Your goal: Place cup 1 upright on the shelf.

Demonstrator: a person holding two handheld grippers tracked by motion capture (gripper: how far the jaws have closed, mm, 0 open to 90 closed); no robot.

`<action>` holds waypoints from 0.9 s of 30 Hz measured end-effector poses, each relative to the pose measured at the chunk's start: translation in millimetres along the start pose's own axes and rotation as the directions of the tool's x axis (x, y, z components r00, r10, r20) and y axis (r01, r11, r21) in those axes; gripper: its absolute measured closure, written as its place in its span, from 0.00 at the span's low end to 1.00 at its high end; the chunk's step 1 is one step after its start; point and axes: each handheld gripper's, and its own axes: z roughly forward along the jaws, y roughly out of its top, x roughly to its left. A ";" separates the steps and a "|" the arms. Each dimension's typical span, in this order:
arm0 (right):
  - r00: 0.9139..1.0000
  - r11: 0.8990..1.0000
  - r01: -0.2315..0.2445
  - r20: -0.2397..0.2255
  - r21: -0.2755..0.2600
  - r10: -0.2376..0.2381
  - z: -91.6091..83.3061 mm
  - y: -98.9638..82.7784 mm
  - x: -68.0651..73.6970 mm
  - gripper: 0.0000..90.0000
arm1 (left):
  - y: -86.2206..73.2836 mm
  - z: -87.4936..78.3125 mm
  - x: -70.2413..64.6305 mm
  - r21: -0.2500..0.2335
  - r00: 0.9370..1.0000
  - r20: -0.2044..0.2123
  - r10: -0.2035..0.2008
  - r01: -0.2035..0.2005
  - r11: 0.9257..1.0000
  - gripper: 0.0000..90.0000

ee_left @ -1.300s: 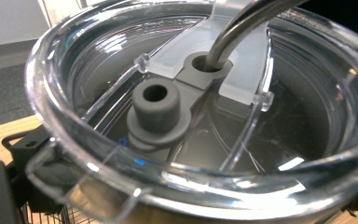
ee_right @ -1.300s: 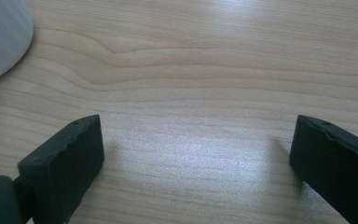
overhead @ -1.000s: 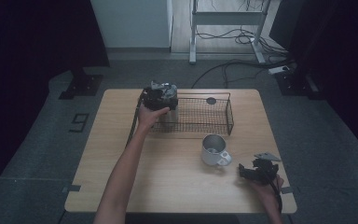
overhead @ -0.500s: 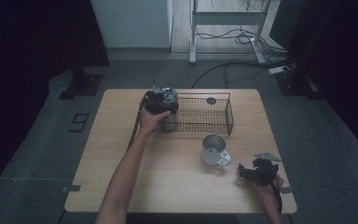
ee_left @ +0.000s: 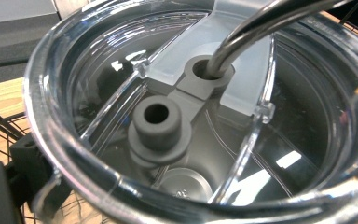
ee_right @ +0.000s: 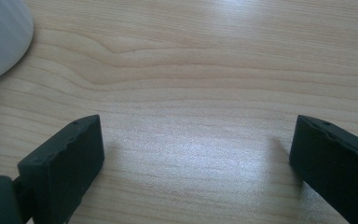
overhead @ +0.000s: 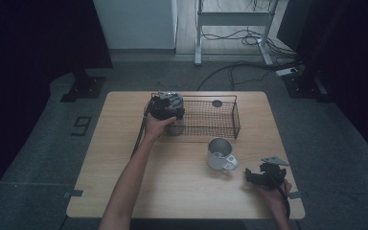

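Left tongs (overhead: 165, 108): clamped on a clear lid (ee_left: 98, 56) by its rim. One black jaw seen hard against the rim at the lower left of the left gripper view, other jaw hidden behind the lid. Gap wide, matching the lid's width. Metal straw (ee_left: 247, 32) bent in from above, passing through a grey grommet (ee_left: 205, 70) in the lid's frosted bridge. Second grey plug (ee_left: 158, 121) just beside the grommet, nearer the tongs. Small embossed marks on a round part under the lid, too blurred to read. No brand or label legible anywhere.

Directly below and around those tongs: left end of a black wire basket (overhead: 220, 136). Cannot tell whether the lid rests on anything in the basket. Small black disc (overhead: 217, 103) at the basket's far side, well to the right of the left tongs.

Right tongs (overhead: 251, 176): jaws wide apart, nothing between, nothing touched but bare wood of the counter (overhead: 124, 182). Held low by a hand near the counter's front right corner. Metal mug (overhead: 219, 153) near, just ahead of the jaws and to their left, handle turned toward them; only its pale curved wall caught at the top left of the right gripper view. Mug clear of the basket, just in front of it, well apart from the left tongs.
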 end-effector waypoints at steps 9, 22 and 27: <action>1.000 1.000 0.000 0.000 0.000 0.000 0.0 0.0 0.0 0.03 | -1.2 -3.3 -0.1 -0.008 1.000 0.006 -0.016 0.016 1.000 0.03; 1.000 1.000 0.000 0.000 0.000 0.000 0.0 0.0 0.0 0.03 | 4.6 -23.0 -0.3 -0.055 1.000 0.022 -0.010 0.011 0.998 0.00; 1.000 1.000 0.000 0.000 0.000 0.000 0.0 0.0 0.0 0.03 | 4.4 -34.2 1.4 -0.068 1.000 0.016 -0.011 0.012 0.998 0.00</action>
